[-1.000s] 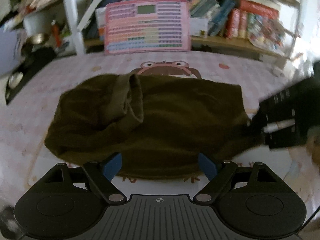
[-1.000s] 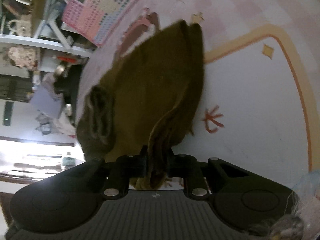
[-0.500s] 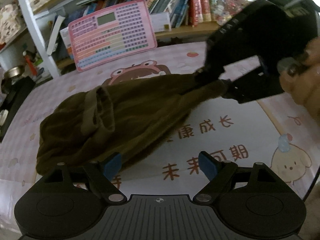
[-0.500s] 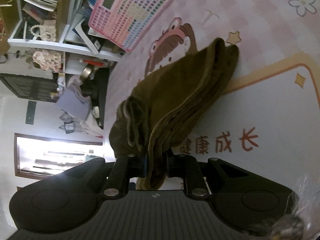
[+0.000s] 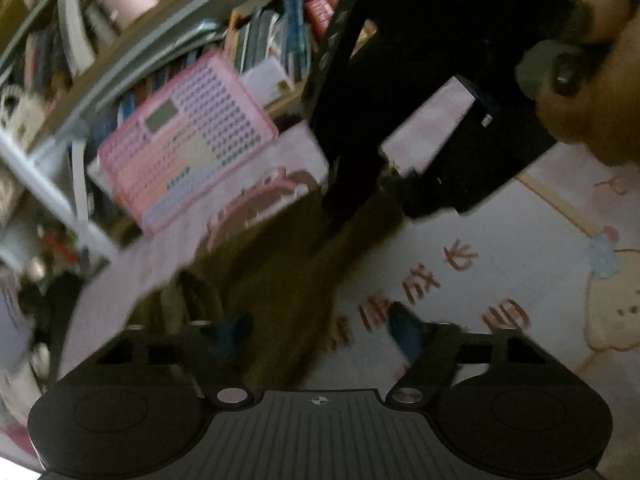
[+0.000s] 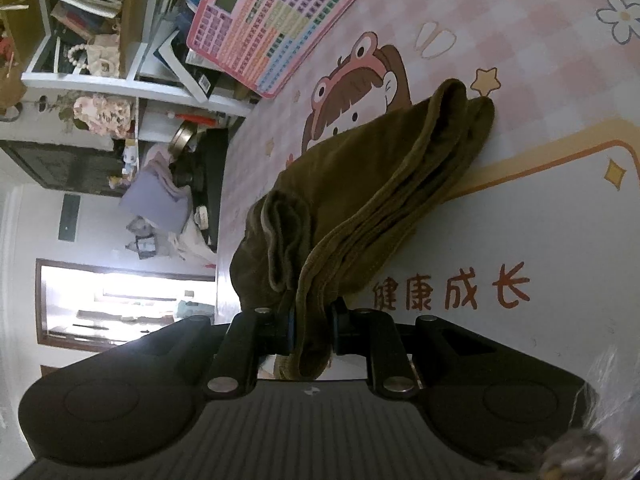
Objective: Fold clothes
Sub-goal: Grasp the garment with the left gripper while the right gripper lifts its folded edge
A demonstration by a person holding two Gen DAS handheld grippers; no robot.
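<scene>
Gripping a bunched edge of the olive-brown garment [image 6: 372,200] tight in the right gripper [image 6: 312,332], with that end raised and the rest trailing on the pink cartoon mat [image 6: 540,60]. Closing in with the left gripper [image 5: 320,330]: rolled over, jaws just narrowed but apart, cloth between, nothing pinched yet. Judged mid-fold, second hold pending.

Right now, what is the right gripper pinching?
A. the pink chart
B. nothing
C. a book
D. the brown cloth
D: in the right wrist view the right gripper has its jaws closed on a bunched edge of the brown cloth, while the rest of the cloth trails away across the cartoon mat.
</scene>
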